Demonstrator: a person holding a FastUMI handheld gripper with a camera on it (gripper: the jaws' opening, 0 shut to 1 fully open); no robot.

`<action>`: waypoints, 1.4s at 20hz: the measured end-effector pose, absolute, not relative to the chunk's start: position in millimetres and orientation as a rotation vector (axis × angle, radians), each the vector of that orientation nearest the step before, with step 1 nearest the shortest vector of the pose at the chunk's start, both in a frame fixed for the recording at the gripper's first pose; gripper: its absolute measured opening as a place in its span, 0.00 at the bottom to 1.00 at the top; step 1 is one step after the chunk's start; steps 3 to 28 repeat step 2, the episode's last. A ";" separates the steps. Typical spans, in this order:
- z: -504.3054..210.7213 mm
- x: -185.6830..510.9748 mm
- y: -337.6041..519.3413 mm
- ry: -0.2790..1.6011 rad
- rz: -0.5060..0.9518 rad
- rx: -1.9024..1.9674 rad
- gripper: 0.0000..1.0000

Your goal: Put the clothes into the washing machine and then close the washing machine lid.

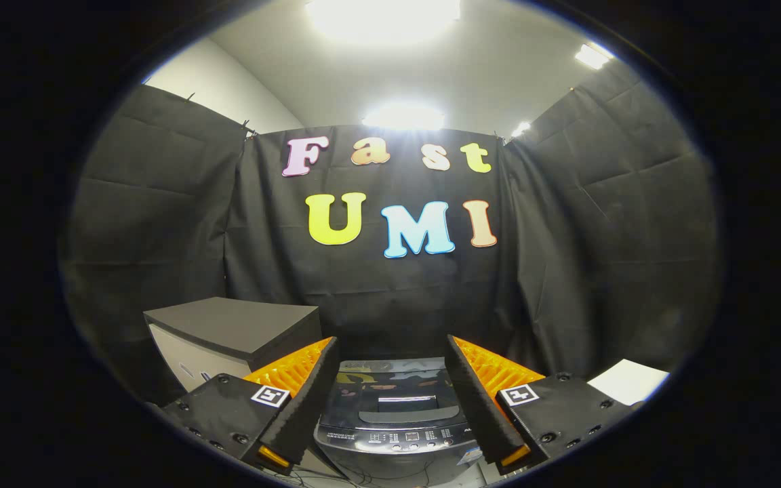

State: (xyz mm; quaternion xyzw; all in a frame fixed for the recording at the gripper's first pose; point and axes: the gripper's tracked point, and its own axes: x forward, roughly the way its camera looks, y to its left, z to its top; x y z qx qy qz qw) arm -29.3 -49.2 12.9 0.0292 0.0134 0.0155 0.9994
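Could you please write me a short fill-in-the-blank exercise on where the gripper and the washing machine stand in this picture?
1. The gripper has its two fingers spread ____, with nothing between them.
2. The washing machine sits just ahead of the fingers, and its lid is ____.
3. The dark-topped cabinet stands ____ the washing machine.

Missing words: apart; closed; beside

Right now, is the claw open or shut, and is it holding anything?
Claw: open, fingers spread wide with nothing between them, above and in front of the dark grey top-loading washing machine with its glossy lid down.
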 end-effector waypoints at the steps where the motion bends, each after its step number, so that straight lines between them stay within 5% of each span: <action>1: 12.8 -30.5 -51.0 0.027 0.028 0.061 0.97; 28: 12.7 -31.0 -52.1 0.028 0.026 0.063 0.97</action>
